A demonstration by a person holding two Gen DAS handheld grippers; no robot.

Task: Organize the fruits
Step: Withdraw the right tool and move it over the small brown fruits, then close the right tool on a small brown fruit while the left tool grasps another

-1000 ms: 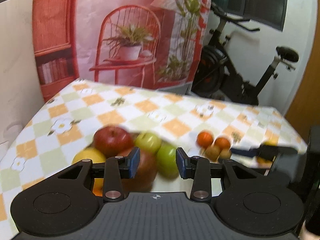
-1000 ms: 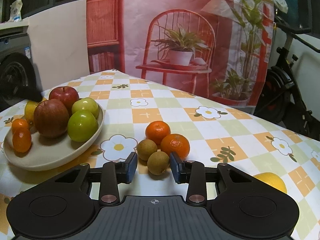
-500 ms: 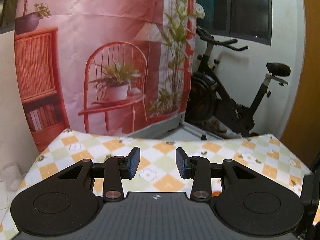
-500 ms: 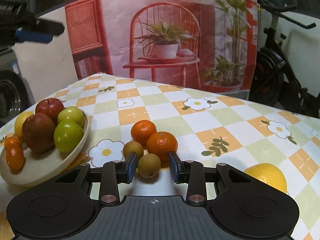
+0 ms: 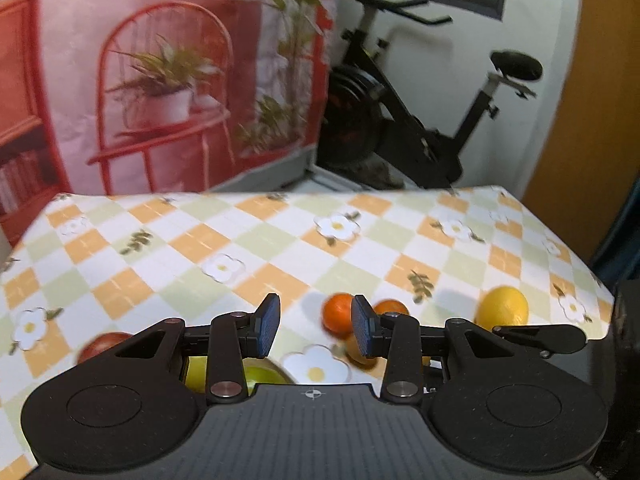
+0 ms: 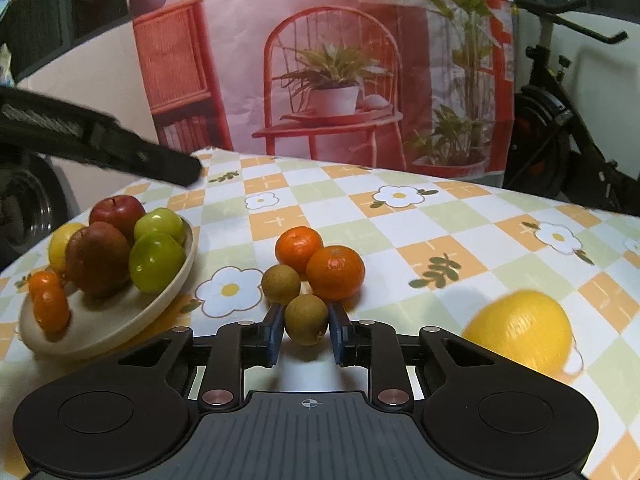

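My left gripper has swung from the plate of fruit, by the tablecloth's left edge, toward the loose oranges, its jaws apart and empty; my right gripper has just squeezed shut on the near brown fruit, so I think I can carry it to the plate next. I can read no writing or labels anywhere.
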